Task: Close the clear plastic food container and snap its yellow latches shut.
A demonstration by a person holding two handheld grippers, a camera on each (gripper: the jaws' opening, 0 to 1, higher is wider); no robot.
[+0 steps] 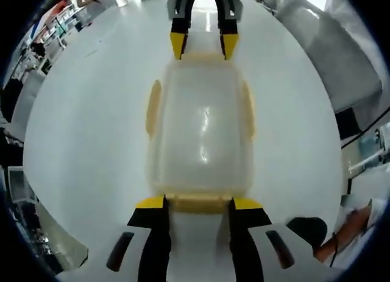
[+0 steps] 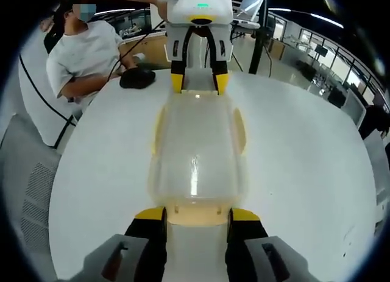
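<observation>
The clear plastic container lies lengthwise on the white table with its lid on top. Yellow latches stick out along both long sides, and one sits at each short end. My left gripper is open, its yellow-tipped jaws flanking the near end latch. At the far end, my right gripper is open and straddles the opposite latch. In the right gripper view the same container runs from the right gripper to the left gripper.
A person in a white shirt sits at the table's far left edge, with a black object beside them. A grey chair back stands past the table's right edge. A dark item lies near my left gripper.
</observation>
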